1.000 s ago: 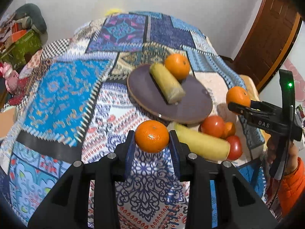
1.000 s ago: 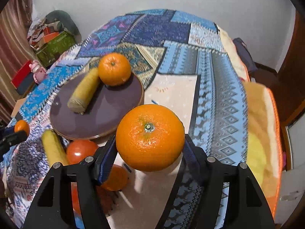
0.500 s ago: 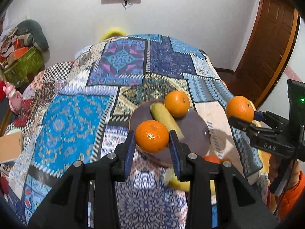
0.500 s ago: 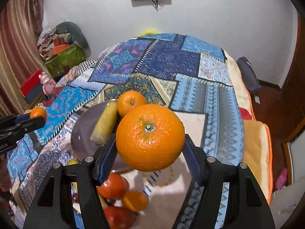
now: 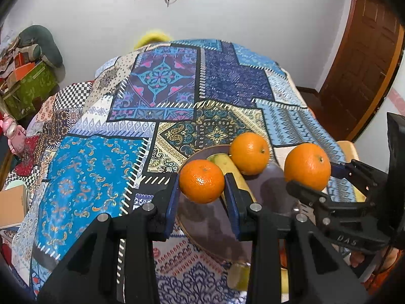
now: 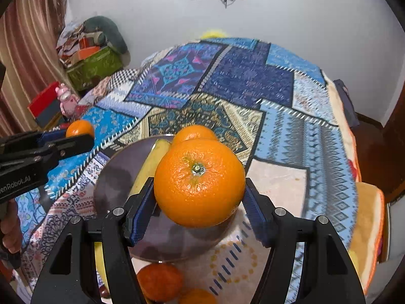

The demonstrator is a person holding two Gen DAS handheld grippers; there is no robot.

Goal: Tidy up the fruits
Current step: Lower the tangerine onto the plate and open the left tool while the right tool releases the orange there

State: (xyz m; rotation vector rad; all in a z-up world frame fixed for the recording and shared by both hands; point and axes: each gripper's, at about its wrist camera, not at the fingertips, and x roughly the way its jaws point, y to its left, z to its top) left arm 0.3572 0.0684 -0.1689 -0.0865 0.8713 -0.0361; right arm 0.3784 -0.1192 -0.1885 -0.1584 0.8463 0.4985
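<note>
Both grippers were tilted downward over the patchwork bedspread (image 5: pixel 101 167), side by side, each pointing toward the dark round plate (image 6: pixel 114 177). The left gripper (image 5: pixel 201 185) sat to the left of the plate's near rim; the right gripper (image 5: pixel 311 177) reached in from the right edge of the left wrist view, with part of a hand and an orange sleeve (image 5: pixel 389 263) below it.

On the plate lay a yellowish banana-like fruit (image 6: pixel 152 162) and, touching its far end, a loose orange (image 5: pixel 249 153). Off the plate, near its front rim, more fruit sat on the cloth: a red-orange one (image 6: pixel 159 281) that might have been a tomato, and another orange piece (image 6: pixel 197 297) only partly visible behind the gripper frame.

The left gripper's blue pads pinched a small mandarin (image 5: pixel 201 181) at its sides, holding it in the air above the plate's left edge. The right gripper's pads, spread wider, clamped a large orange (image 6: pixel 199 182) with its stem facing the camera, suspended over the plate's right half, in front of the loose orange.
</note>
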